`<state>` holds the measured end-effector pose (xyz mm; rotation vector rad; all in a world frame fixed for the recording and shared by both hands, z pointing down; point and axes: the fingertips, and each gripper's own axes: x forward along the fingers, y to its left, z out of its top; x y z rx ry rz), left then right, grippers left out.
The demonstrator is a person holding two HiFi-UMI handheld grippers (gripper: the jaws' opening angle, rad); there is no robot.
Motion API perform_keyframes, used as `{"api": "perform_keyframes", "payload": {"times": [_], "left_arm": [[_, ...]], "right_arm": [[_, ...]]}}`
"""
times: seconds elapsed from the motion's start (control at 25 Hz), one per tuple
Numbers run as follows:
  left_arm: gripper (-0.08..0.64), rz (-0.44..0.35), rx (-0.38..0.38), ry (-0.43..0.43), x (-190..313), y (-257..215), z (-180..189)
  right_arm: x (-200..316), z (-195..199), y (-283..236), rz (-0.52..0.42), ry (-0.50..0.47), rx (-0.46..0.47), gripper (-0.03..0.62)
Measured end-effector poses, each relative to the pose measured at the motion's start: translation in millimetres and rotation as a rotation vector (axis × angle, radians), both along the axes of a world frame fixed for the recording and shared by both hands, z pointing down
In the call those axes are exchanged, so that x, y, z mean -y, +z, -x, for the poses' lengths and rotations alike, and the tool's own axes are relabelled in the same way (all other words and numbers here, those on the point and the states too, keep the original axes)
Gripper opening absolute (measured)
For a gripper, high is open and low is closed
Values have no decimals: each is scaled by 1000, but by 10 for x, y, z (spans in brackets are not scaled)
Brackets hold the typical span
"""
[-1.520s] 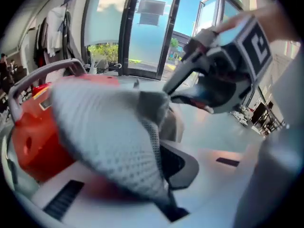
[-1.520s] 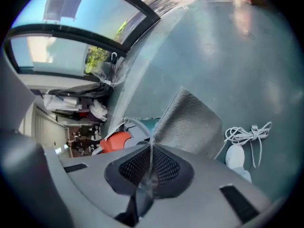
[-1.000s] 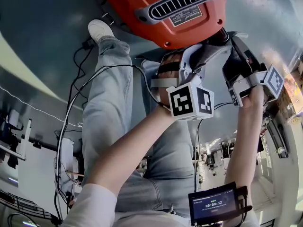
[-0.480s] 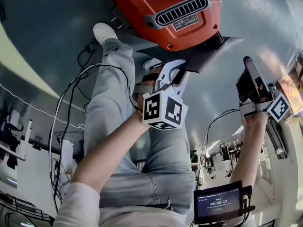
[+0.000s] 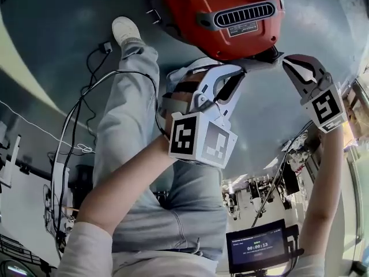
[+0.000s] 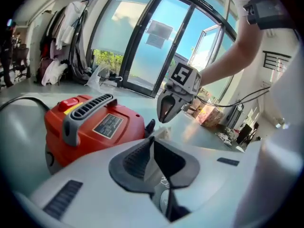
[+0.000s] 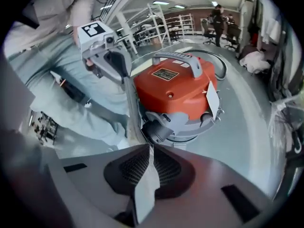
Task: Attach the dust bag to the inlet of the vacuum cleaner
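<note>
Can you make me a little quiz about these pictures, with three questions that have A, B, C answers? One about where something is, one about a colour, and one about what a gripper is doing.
1. Where does the vacuum cleaner stand?
A. on a table
B. on the floor
C. on a shelf

2. What colour is its body?
A. blue
B. green
C. red

3. What is the right gripper doing with its fingers?
A. pinching the thin dust bag
B. holding them wide open and empty
C. squeezing a cable

Answers:
1 B, grey floor lies all round it.
2 C, the body is red under a grey handle.
3 A, the pale sheet sits pinched between the closed fingers.
</note>
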<state>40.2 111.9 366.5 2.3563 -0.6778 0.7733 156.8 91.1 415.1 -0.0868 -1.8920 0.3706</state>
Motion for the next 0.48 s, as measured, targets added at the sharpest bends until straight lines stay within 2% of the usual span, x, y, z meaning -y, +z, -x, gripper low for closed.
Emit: {"api": "perform_keyframes", "payload": {"times": [0.12, 0.2, 0.36, 0.48], "left_arm": [[32, -126, 32, -48, 229, -147, 99], [32, -135, 61, -15, 277, -115, 76], [27, 41, 80, 175, 63, 161, -211], [23, 164, 69, 262, -204, 261, -407]], "right_arm": [[-7, 38, 73, -37, -141, -9, 31], [-64, 45, 143, -41, -260, -13, 31], [-110, 29, 202, -48, -409, -38, 31], [-138, 47, 178, -56, -542, -53, 29]]}}
